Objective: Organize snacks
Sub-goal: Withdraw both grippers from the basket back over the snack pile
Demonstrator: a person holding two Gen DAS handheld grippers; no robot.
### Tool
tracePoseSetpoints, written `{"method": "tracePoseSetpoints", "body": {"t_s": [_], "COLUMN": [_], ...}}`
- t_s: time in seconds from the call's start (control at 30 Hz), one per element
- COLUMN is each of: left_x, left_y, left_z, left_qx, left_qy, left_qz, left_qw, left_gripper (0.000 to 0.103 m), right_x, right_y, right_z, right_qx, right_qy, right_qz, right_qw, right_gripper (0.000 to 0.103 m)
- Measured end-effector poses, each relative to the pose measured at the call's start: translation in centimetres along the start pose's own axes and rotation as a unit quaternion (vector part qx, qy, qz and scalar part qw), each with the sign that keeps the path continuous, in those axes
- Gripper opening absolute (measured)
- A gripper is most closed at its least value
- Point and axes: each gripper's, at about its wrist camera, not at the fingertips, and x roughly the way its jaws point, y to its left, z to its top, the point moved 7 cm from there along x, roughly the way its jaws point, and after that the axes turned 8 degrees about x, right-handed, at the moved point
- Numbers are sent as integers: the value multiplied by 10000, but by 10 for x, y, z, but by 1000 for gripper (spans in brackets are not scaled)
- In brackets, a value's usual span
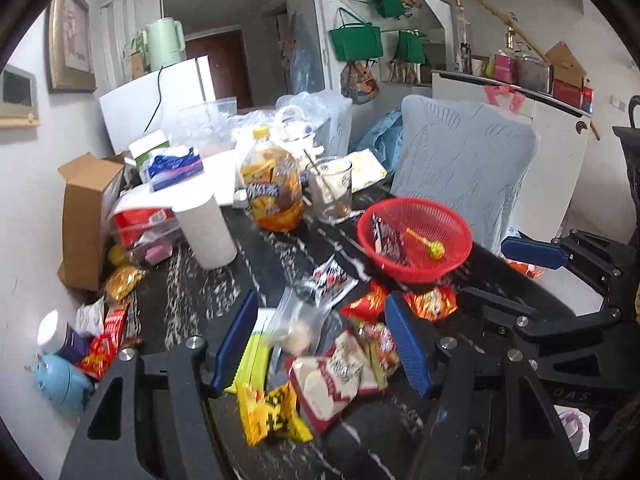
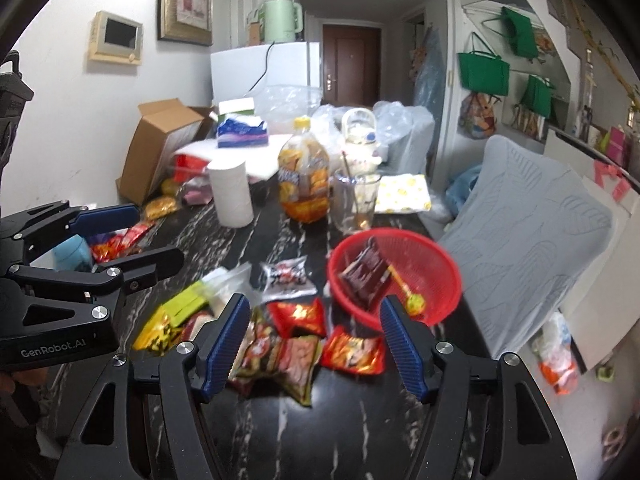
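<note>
1. On the dark marbled desk (image 2: 360, 420) lies a loose heap of snack packets, near edge, both grippers hanging over it.
2. Left gripper (image 1: 324, 344): jaws apart, nothing pinched. Below and between the blue pads sit a clear bag (image 1: 290, 328), a white-and-red packet (image 1: 332, 384) and a yellow packet (image 1: 268, 412).
3. Right gripper (image 2: 316, 348): jaws wide, nothing held. A green-and-red noodle packet (image 2: 288, 360) and two red packets (image 2: 298, 316) (image 2: 354, 350) lie under the gap.
4. Whether any pad touches a packet is hard to judge; frames are blurred near the fingers.
5. Red basket (image 2: 436, 280) stands on the desk just beyond the heap, to its right. Inside: a dark brown packet (image 2: 366, 274) leaning on the wall, and a lollipop (image 2: 414, 302) lying flat.
6. Black-and-white packet (image 2: 288, 278) lies alone between heap and basket.
7. More packets along the left edge of the desk by a cardboard box (image 1: 90, 216), well apart from the basket.
8. Farther back: paper roll (image 2: 232, 194), juice bottle (image 2: 304, 176), glass (image 2: 356, 200) with a stick in it, all upright.
9. Chair (image 2: 524, 232) with a pale cover is beside the desk, behind the basket.
</note>
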Motion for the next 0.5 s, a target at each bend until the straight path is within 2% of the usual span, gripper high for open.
{"method": "tracePoseSetpoints", "body": {"t_s": [0.17, 0.5], "left_x": [5, 19], "left_y": [2, 4], "left_z": [-26, -67], "left_qx": [-235, -497], "left_qy": [289, 518], "left_qz": [-134, -243], "left_qw": [9992, 9971], "left_gripper": [65, 65], "right_x": [8, 28], "right_y": [13, 27], "right_z": [-23, -61], "right_qx": [7, 66], "right_qy": [258, 723], "right_qz": [239, 485], "right_qw": [9994, 9962], "right_gripper": [68, 68]}}
